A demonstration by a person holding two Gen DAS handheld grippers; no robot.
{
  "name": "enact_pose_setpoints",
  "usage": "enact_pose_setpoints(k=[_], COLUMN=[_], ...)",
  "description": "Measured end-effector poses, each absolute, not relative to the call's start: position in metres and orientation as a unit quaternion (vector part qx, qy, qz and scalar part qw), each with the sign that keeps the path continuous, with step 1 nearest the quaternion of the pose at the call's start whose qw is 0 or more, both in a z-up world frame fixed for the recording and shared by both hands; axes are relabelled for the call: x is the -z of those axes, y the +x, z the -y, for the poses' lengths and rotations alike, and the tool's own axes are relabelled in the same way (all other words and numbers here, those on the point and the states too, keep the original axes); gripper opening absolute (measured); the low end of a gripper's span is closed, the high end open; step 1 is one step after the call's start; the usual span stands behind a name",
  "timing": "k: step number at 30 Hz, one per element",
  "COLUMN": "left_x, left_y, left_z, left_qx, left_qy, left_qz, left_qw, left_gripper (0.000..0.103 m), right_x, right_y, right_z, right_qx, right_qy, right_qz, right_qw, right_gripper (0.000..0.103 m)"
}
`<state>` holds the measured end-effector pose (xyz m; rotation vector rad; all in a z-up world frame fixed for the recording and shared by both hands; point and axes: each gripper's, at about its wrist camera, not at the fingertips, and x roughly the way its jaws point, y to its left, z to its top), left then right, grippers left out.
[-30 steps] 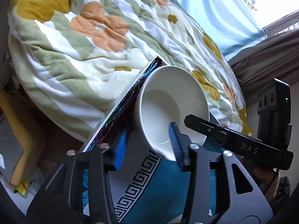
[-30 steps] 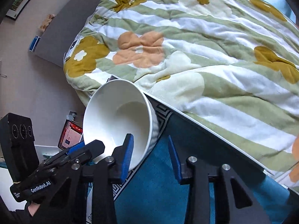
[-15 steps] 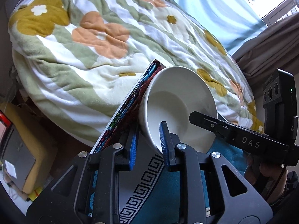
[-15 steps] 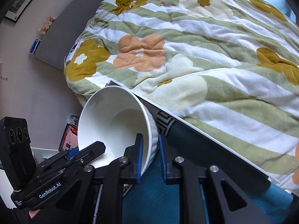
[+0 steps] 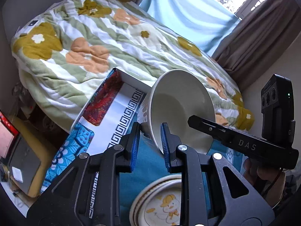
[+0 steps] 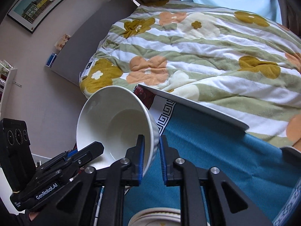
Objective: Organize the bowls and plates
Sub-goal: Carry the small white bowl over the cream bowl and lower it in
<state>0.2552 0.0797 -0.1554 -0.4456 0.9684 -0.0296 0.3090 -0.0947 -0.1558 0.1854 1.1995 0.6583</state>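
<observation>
- The white bowl (image 5: 180, 109) hangs tilted above the blue cloth (image 5: 150, 162), near the floral quilt (image 5: 105, 43).
- The left gripper (image 5: 149, 143) clamps the bowl's rim.
- The right gripper (image 6: 152, 150) clamps the opposite rim.
- Stacked plates (image 5: 160, 205) lie on the cloth below the bowl.
</observation>
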Motion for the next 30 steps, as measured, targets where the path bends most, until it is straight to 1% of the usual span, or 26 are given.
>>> enact_pose_setpoints(k=[4, 8, 16, 23, 30], left_x=[0.134, 0.123, 0.123, 0.139, 0.179], left_y=[0.217, 0.18, 0.143, 0.135, 0.137], left_z=[-0.036, 0.019, 0.126, 0.203, 0.251], left_qx=[0.039, 0.066, 0.166, 0.256, 0.284], left_qy=[-0.194, -0.175, -0.127, -0.077, -0.016], left_qz=[-0.456, -0.457, -0.484, -0.515, -0.555], left_qw=[0.868, 0.87, 0.85, 0.814, 0.782], left_gripper=[0.02, 0.02, 0.02, 0.02, 0.02], right_x=[0.13, 0.116, 0.105, 0.116, 0.153], right_y=[0.26, 0.215, 0.135, 0.08, 0.056], right_z=[0.139, 0.187, 0.3, 0.376, 0.407], right_qx=[-0.289, -0.268, -0.18, -0.076, -0.009], right_qy=[0.094, 0.107, 0.147, 0.194, 0.227], right_qz=[-0.535, -0.526, -0.514, -0.515, -0.537], right_qw=[0.788, 0.8, 0.826, 0.832, 0.812], right_gripper=[0.014, 0.014, 0.014, 0.014, 0.014])
